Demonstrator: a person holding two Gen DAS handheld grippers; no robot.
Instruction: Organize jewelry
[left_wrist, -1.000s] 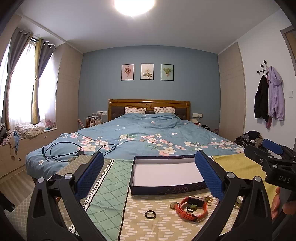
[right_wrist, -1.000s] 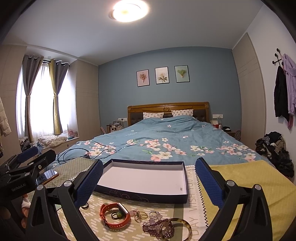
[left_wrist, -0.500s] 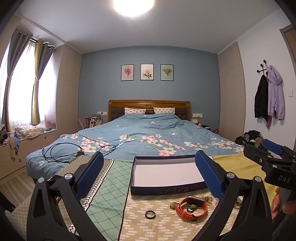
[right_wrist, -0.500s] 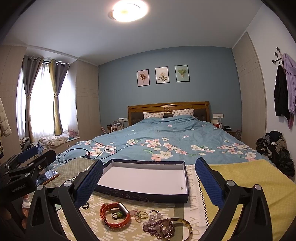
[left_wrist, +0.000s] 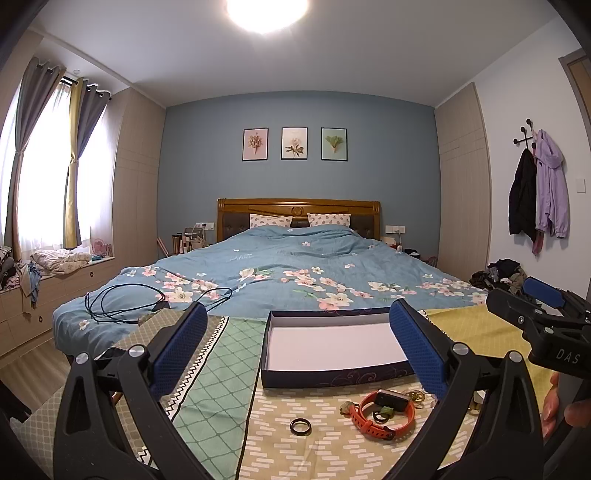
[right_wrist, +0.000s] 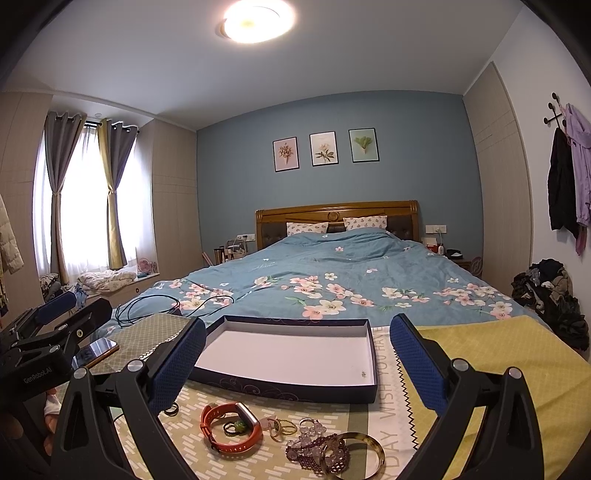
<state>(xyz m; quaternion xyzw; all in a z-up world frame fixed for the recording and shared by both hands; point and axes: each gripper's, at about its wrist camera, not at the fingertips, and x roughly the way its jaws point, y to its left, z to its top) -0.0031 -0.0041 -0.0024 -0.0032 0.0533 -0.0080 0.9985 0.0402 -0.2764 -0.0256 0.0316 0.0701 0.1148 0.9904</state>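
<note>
Both tools are spread wide and carry nothing. In the left wrist view the left gripper (left_wrist: 297, 349) has its blue-padded fingers (left_wrist: 178, 349) far apart, above the patterned cloth (left_wrist: 321, 448), touching none of the jewelry. The right gripper (right_wrist: 297, 363) stands the same way in its own view, its pads (right_wrist: 415, 363) wide on either side of the shallow dark box (right_wrist: 295, 389), with only air between them.

The box sits open on the cloth at the foot of the bed (right_wrist: 351, 273), its white floor bare apart from a tiny speck near the right corner. The jewelry lies on the cloth just in front of the box: an orange watch (right_wrist: 231, 426) curled in a loop with a small green-stoned ring (right_wrist: 236, 427) inside it, thin gold rings (right_wrist: 282, 428) beside it, a beaded purple bracelet (right_wrist: 314, 450) touching a gold bangle (right_wrist: 354, 456). From the left wrist view a dark plain ring (left_wrist: 300, 426) lies alone, left of the watch.

A phone (right_wrist: 96, 349) rests on the cloth to the left, near the left tool, and a black cable (left_wrist: 122, 301) lies on the bedspread
</note>
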